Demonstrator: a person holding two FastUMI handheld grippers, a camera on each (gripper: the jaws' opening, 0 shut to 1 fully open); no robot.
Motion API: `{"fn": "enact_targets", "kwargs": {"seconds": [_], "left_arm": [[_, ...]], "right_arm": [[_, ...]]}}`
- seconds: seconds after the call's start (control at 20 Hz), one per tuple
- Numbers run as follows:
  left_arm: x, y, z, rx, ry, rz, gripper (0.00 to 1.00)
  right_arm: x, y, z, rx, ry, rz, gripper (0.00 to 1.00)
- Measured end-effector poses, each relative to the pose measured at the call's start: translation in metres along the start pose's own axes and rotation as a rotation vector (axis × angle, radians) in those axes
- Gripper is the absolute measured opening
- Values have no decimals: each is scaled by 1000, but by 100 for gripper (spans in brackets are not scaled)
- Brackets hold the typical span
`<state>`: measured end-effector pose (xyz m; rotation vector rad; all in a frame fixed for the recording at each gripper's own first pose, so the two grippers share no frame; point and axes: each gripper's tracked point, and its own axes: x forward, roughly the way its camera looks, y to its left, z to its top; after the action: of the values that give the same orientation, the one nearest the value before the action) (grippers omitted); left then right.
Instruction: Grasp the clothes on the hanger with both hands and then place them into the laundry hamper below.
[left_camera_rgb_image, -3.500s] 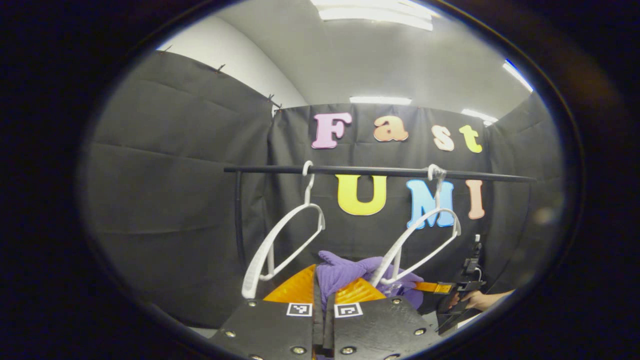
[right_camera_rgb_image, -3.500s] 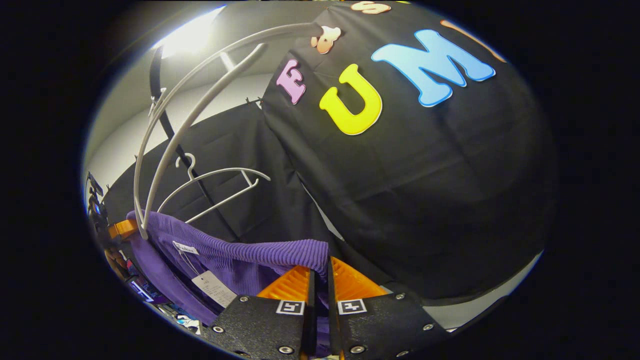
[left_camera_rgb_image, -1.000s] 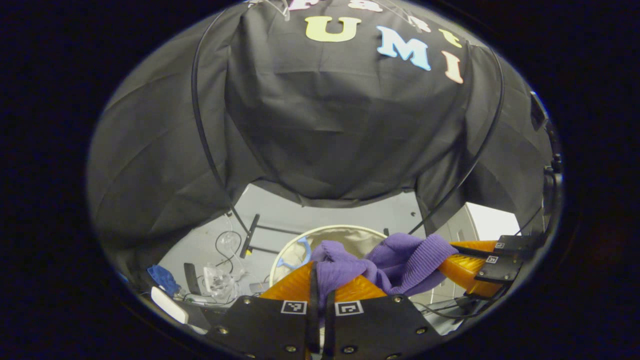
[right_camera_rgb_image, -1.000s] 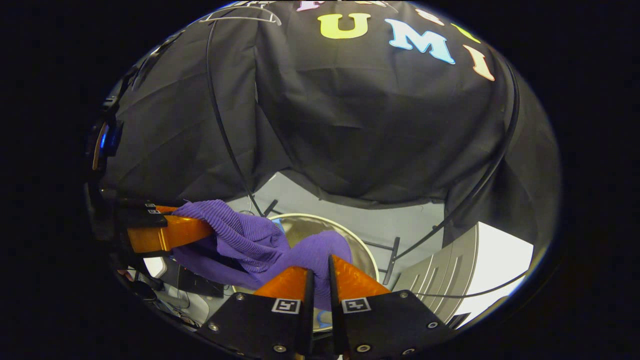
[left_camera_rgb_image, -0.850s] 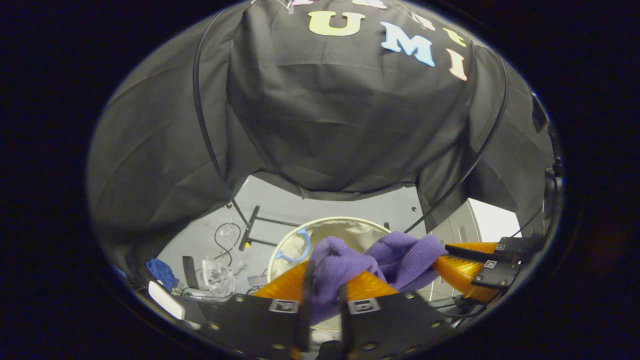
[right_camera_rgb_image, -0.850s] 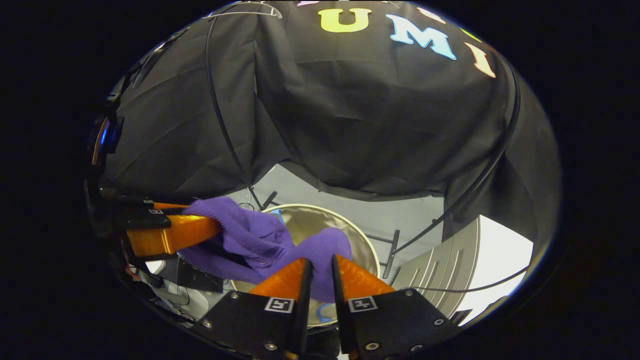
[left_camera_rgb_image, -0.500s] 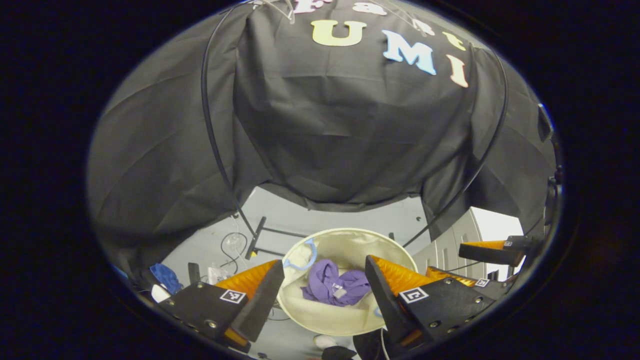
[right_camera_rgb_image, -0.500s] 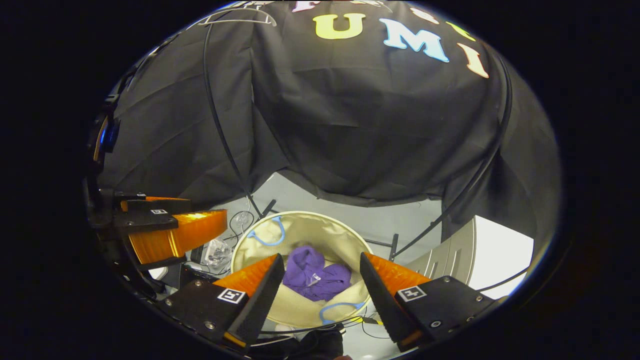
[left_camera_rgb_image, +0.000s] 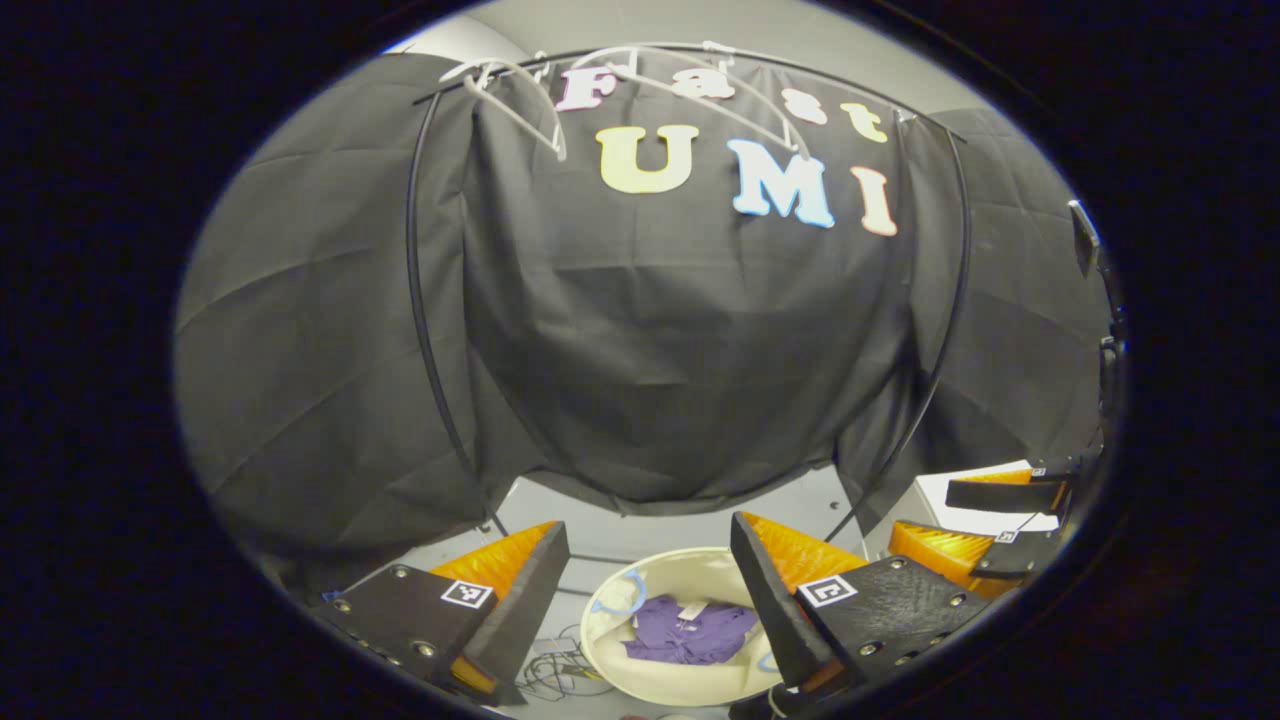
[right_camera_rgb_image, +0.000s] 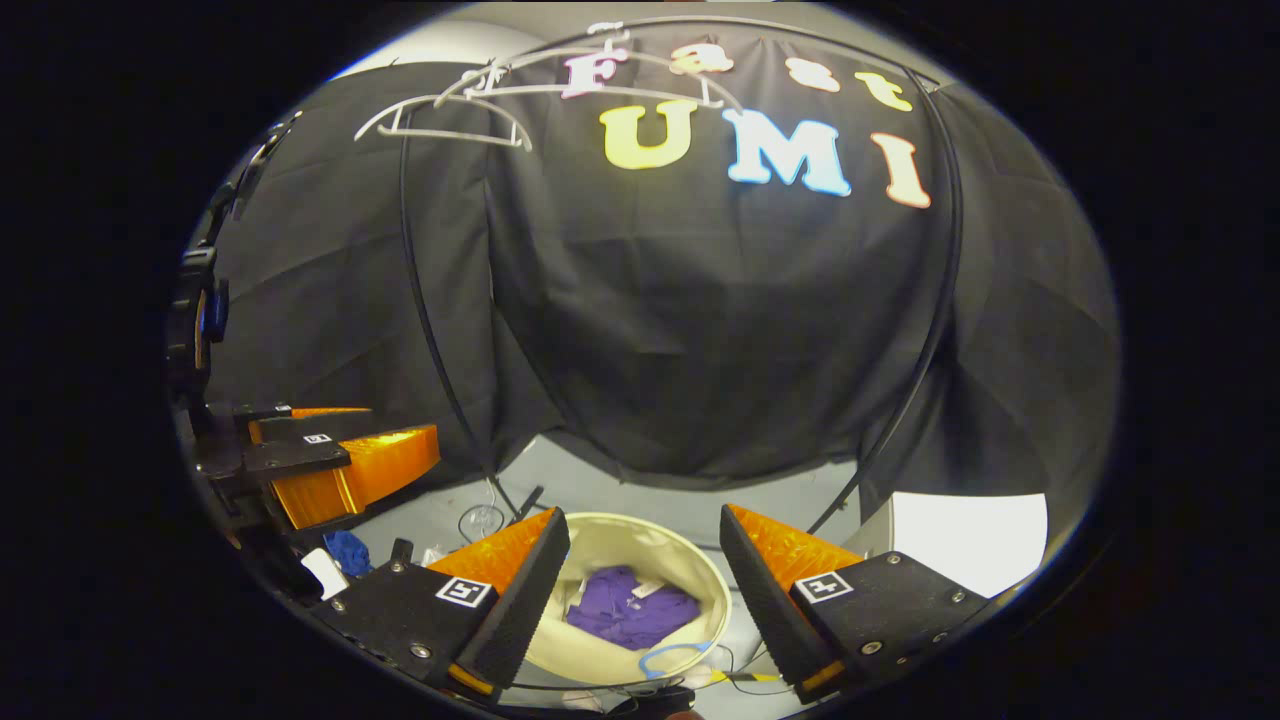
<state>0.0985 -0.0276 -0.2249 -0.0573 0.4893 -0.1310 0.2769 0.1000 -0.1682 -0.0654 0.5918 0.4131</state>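
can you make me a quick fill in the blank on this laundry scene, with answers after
1. The purple garment lies inside the ____.
2. The left gripper has its jaws ____.
3. The white hangers on the rail carry ____ clothes.
4. The hamper stands on the floor ____ the rail.

Answers: hamper; open; no; below

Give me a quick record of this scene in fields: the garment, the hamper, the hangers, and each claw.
garment: purple clothes lying crumpled in the bottom of the hamper
hamper: round cream laundry hamper on the floor, below both claws
hangers: white hangers bare on the black rail
left claw: left claw open, holding nothing, above the hamper
right claw: right claw open, holding nothing, above the hamper
task state: placing looks done
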Motion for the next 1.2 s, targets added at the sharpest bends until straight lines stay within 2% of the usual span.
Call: {"fn": "enact_targets", "kwargs": {"seconds": [0.3, 0.4, 0.55, 0.7, 0.75, 0.85, 1.15, 1.2], "left_arm": [[-54, -4, 108, 21, -188, -19, 99], [-72, -8, 136, 22, -241, -20, 99], [-109, -15, 168, 23, -309, -25, 99], [-138, -21, 187, 20, -357, -22, 98], [-149, -24, 186, 18, -377, -24, 98], [-170, -27, 203, 33, -413, -7, 98], [-235, -38, 215, 67, -529, 52, 98], [-240, -38, 214, 63, -535, 61, 98]], "right_arm": [[-67, -22, 84, -4, -206, -67, 94], [-83, -34, 98, -6, -250, -93, 92], [-115, -51, 123, 18, -323, -122, 94], [-150, -67, 144, 23, -396, -135, 94], [-162, -75, 152, 19, -427, -149, 92], [-185, -90, 169, 18, -486, -187, 94], [-243, -122, 177, 24, -618, -241, 92], [-252, -126, 173, 19, -631, -253, 94]]}}
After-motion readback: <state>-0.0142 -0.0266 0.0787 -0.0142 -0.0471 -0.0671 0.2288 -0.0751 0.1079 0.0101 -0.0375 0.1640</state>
